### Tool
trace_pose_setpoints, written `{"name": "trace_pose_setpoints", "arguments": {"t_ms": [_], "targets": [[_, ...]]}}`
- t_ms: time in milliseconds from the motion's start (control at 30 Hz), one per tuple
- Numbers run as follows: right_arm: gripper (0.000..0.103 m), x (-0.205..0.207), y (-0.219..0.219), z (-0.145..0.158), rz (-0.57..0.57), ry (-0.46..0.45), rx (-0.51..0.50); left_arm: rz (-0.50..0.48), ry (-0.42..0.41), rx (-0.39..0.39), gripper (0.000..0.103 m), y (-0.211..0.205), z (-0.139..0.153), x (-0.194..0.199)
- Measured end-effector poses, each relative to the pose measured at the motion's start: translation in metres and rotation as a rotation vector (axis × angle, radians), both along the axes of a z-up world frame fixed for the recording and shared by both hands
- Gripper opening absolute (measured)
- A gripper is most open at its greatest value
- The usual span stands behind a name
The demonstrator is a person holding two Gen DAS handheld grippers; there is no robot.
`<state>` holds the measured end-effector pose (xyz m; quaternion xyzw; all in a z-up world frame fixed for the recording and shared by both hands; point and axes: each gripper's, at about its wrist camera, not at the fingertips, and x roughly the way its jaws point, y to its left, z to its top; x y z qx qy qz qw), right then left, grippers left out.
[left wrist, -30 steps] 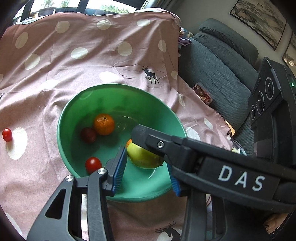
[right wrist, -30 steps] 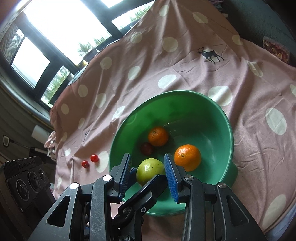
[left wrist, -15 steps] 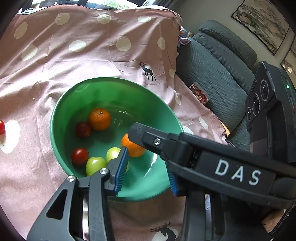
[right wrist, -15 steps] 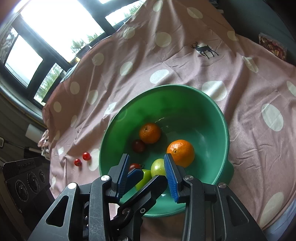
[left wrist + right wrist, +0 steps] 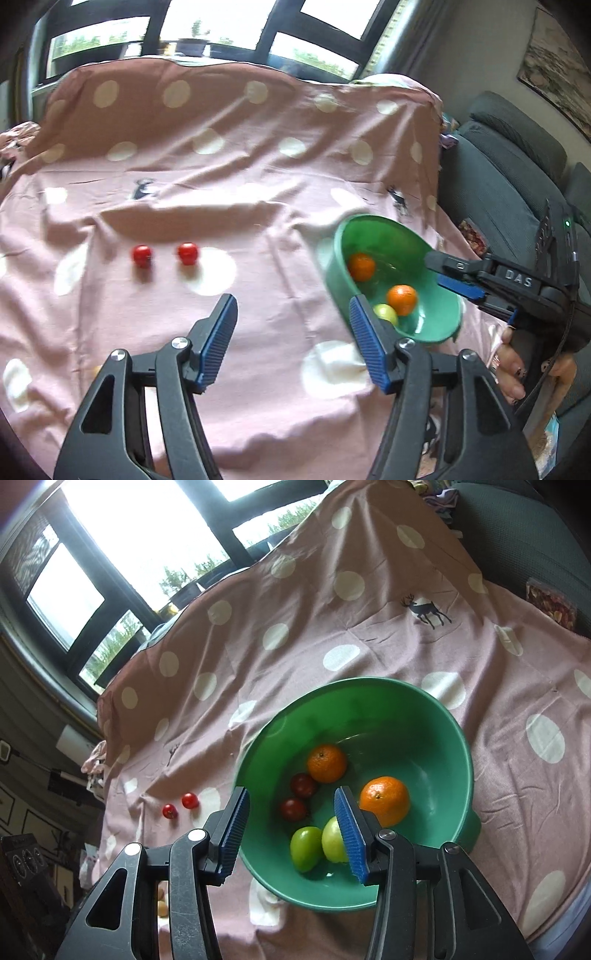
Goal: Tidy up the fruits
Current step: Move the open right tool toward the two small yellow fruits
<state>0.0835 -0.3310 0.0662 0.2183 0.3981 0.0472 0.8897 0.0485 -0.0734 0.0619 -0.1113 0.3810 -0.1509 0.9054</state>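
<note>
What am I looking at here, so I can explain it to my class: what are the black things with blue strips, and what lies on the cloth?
A person holds hand-held tongs in each hand, each with a camera looking along its blue-padded fingers. One picture is from the left tongs, the other from the right tongs. Both have just been opening, and both are empty. A pink spotted cloth bears a green bowl holding two oranges, two green fruits and two dark red ones. Two small red tomatoes lie outside the bowl.
</note>
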Motion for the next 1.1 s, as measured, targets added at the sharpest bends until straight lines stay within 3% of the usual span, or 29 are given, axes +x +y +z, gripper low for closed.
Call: {"name": "trace_pose_setpoints", "arguments": {"t_ms": [67, 200, 333, 467, 567, 633, 667, 700, 833, 967, 1100], "targets": [[0.057, 0.0, 0.008, 0.001, 0.028, -0.006, 0.011, 0.115, 0.005, 0.017, 0.064, 0.036, 0.001, -0.004], [0.058, 0.002, 0.033, 0.002, 0.118, -0.002, 0.031, 0.28, 0.017, -0.009, 0.065, 0.095, -0.003, -0.019], [0.058, 0.008, 0.067, -0.001, 0.227, 0.015, 0.046, 0.335, 0.057, -0.026, 0.065, 0.119, -0.015, -0.037], [0.058, 0.015, 0.113, -0.01, 0.336, 0.049, 0.04, 0.32, 0.102, -0.002, 0.063, 0.118, -0.03, -0.044], [0.058, 0.025, 0.154, -0.024, 0.461, 0.104, 0.042, 0.271, 0.134, -0.014, 0.052, 0.113, -0.043, -0.046], [0.052, 0.032, 0.182, -0.034, 0.539, 0.134, 0.05, 0.251, 0.156, -0.032, 0.042, 0.112, -0.048, -0.046], [0.042, 0.035, 0.196, -0.039, 0.58, 0.148, 0.054, 0.252, 0.172, -0.051, 0.04, 0.113, -0.051, -0.046], [0.039, 0.039, 0.21, -0.046, 0.621, 0.173, 0.058, 0.238, 0.191, -0.067, 0.037, 0.112, -0.054, -0.044], [0.035, 0.049, 0.254, -0.074, 0.737, 0.286, 0.042, 0.187, 0.245, -0.104, 0.03, 0.106, -0.064, -0.039], [0.027, 0.052, 0.279, -0.092, 0.789, 0.342, 0.006, 0.193, 0.286, -0.052, 0.027, 0.1, -0.074, -0.035], [0.027, 0.051, 0.285, -0.102, 0.821, 0.387, -0.015, 0.213, 0.326, -0.041, 0.027, 0.102, -0.082, -0.03]]}}
